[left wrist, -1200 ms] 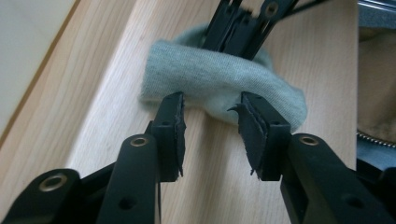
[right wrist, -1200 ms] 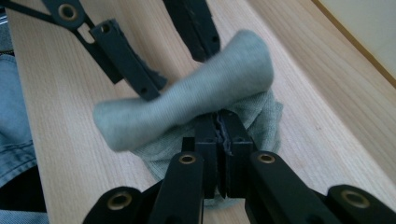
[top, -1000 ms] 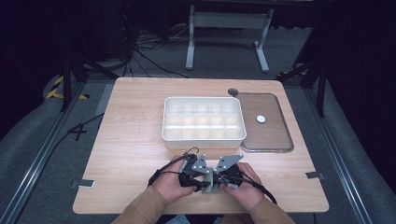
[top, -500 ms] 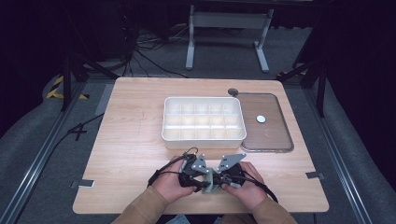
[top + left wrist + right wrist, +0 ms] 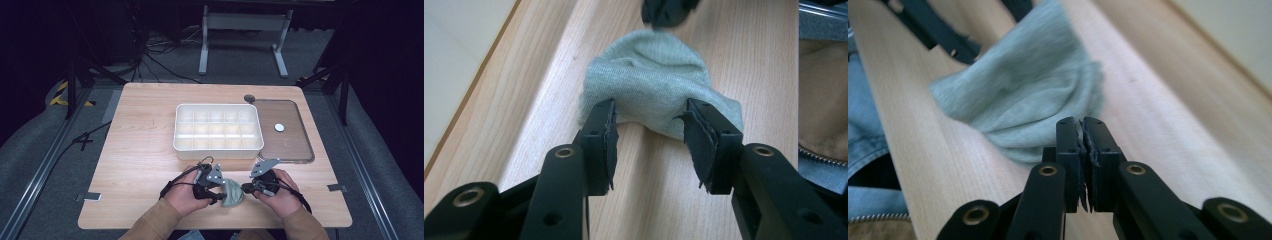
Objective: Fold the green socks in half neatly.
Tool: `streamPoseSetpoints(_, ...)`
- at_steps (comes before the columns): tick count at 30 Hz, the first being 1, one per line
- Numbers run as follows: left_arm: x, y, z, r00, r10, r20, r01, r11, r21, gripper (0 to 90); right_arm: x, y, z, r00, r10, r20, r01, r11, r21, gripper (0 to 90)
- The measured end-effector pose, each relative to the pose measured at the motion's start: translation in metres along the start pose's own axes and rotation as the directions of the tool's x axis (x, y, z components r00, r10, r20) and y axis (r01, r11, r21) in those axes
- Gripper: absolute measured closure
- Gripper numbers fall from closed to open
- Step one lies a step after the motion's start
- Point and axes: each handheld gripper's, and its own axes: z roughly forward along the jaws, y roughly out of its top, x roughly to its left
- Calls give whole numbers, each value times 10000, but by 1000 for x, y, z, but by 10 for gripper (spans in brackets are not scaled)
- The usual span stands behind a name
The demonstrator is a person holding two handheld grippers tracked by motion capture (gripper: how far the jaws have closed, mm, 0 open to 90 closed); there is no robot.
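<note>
Grey-green knit cloth (image 5: pixel 232 192), soft and rumpled, lies near the table's (image 5: pixel 140 165) near edge, between both hands. Left gripper (image 5: pixel 651 130) has its jaws spread, straddling the cloth's edge; right gripper (image 5: pixel 1083 137) has jaws pressed together, empty, just beside the cloth. Bare wood lies open to the left (white compartmented tray (image 5: pixel 218 128) farther off).

Lighting in the high view is even and overhead: the wooden table (image 5: pixel 150 150) is bright, its surroundings fall to near black. The clear lid (image 5: pixel 290 145) beyond the right gripper (image 5: pixel 246 188) reflects faintly. The image is soft and low in detail. In the left gripper view, the cloth (image 5: pixel 649 85) ahead of the jaws is sharp. In the right gripper view, the cloth beyond the jaws is blurred.
</note>
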Motion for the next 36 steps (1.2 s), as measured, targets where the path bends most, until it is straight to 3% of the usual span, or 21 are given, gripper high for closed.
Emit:
streamPoseSetpoints(8, 0, 4, 7, 9998, 163, 92, -163, 9999, -20, 567, 11, 2, 12, 9988, -412, -247, 417, 9990, 184, 861)
streamPoseSetpoints(16, -2, 10, 15, 9993, 332, 168, -330, 9994, -113, 564, 11, 2, 14, 9989, -370, -273, 374, 9992, 161, 861)
streamPoseSetpoints(24, -6, 16, 23, 9965, 834, -31, -834, 9965, -81, 546, 10, -1, 16, 9990, -290, -344, 294, 9995, 106, 861)
streamPoseSetpoints(27, -7, 13, 27, 9975, 698, 46, -696, 9971, -317, 537, 9, -1, 16, 9990, -252, -360, 257, 9996, 142, 860)
streamPoseSetpoints(33, -7, 13, 27, 9985, 556, 3, -555, 9980, -307, 530, 8, -2, 16, 9990, -209, -403, 214, 9997, 120, 847)
streamPoseSetpoints(36, -8, 13, 27, 9989, 475, -11, -475, 9985, -265, 530, 5, -3, 12, 9990, 35, -452, -24, 9997, 239, 789)
